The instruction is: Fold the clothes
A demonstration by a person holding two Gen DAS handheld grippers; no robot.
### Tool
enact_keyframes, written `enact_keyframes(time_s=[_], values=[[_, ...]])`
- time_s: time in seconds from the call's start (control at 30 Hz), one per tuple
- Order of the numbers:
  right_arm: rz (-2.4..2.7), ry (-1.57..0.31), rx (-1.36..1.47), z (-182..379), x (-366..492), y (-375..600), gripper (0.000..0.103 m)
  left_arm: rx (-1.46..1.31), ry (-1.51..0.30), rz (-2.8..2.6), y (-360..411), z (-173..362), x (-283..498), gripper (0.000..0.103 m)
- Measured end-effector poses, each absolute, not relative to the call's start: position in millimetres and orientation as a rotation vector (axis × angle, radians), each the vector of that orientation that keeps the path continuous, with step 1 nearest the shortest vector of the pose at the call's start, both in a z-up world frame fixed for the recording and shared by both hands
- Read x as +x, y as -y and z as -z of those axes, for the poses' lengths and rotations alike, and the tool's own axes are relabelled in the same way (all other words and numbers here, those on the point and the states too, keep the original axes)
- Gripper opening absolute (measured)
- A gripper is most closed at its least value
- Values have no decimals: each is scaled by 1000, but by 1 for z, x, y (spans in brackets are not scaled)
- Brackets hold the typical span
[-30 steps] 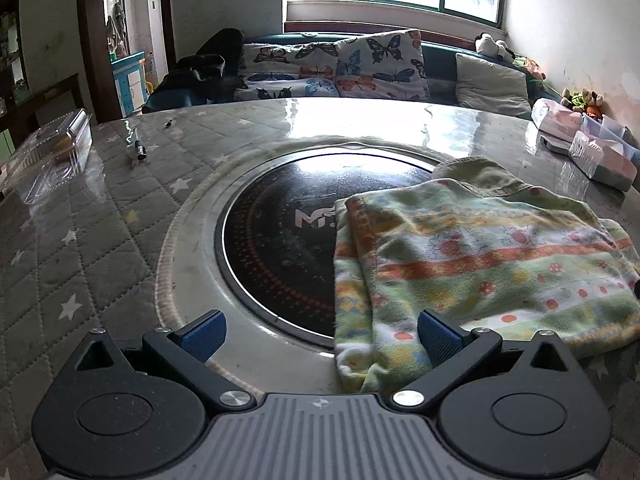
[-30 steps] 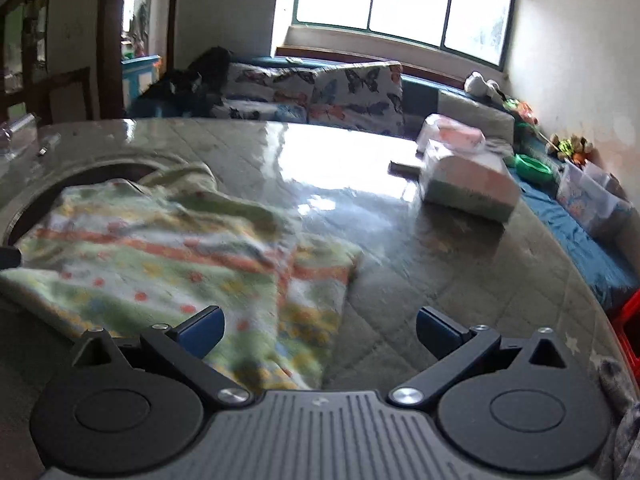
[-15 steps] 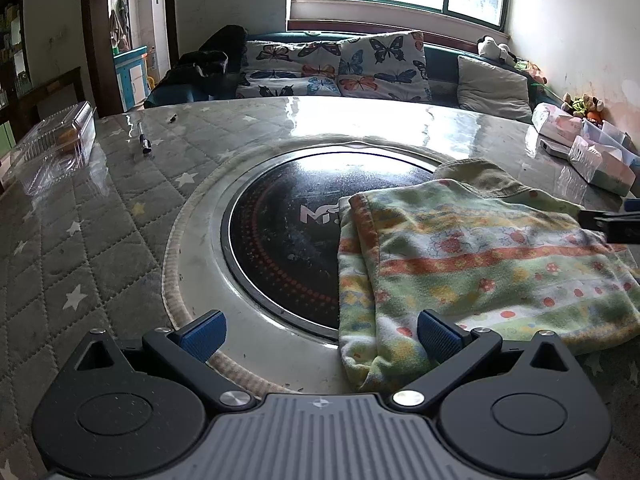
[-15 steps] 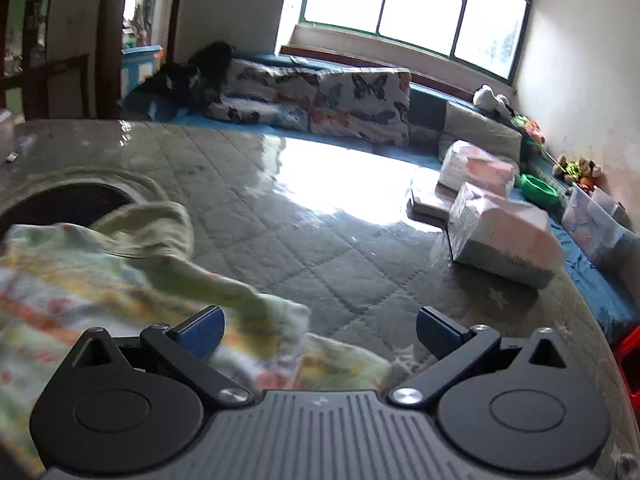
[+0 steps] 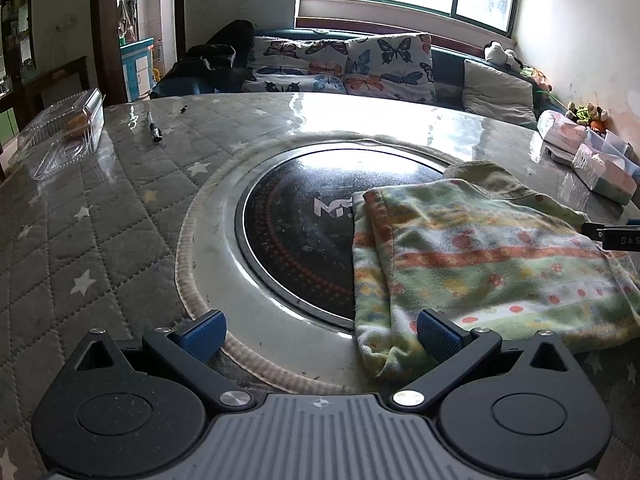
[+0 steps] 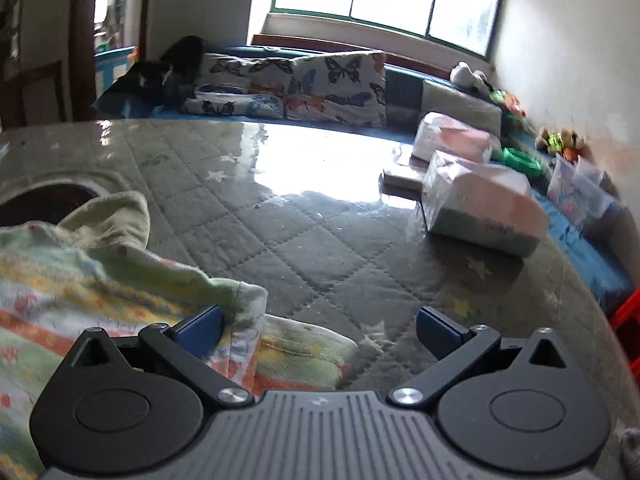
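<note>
The garment lies at the right of the left view, partly over the black round plate set in the table. It is a soft striped piece with small dots, and it already looks folded at least once: a doubled edge runs down its left side, and a plain green part sticks out at the top. I judge the task to be in the middle. One fold seems done, but the bundle is not yet compact, so more folding and some smoothing are probably left.

The left gripper is at the bottom of its view with the jaws wide apart and nothing between them; its right finger is above the near corner of the cloth. The right gripper also has its jaws apart and holds nothing. In its view the garment fills the lower left, and its corner is just in front of the left finger. Whether they touch, I cannot tell. Wrapped boxes stand at the right of this view, well apart from the cloth.

Compared with one second ago, the right gripper has come lower and closer to the right edge of the garment, so the cloth now looks much larger there. Its tip now shows at the right edge of the left view. The left gripper has moved only slightly, and the garment seems unchanged.
</note>
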State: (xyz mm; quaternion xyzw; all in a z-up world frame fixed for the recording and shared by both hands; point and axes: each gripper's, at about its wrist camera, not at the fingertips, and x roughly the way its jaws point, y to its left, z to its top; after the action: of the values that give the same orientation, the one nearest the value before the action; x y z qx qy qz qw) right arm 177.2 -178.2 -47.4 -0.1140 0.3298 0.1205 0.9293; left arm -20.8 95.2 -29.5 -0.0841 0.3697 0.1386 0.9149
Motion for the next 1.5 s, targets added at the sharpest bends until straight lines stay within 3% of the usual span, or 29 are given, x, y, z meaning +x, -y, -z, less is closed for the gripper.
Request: enact_keyframes(time_s=[0.47, 1.0, 1.2, 1.5], values=[[-258, -651, -287, 43, 190, 160, 103, -178, -767, -300, -100, 30, -23, 103], [-660, -564, -405, 14, 79, 115, 102, -151, -768, -320, -102, 30, -29, 103], [-851, -553, -484, 15, 36, 72, 95, -179, -775, -358, -118, 28, -38, 103], [-993, -518, -618, 24, 0, 25, 73, -263, -765, -381, -138, 25, -45, 103]])
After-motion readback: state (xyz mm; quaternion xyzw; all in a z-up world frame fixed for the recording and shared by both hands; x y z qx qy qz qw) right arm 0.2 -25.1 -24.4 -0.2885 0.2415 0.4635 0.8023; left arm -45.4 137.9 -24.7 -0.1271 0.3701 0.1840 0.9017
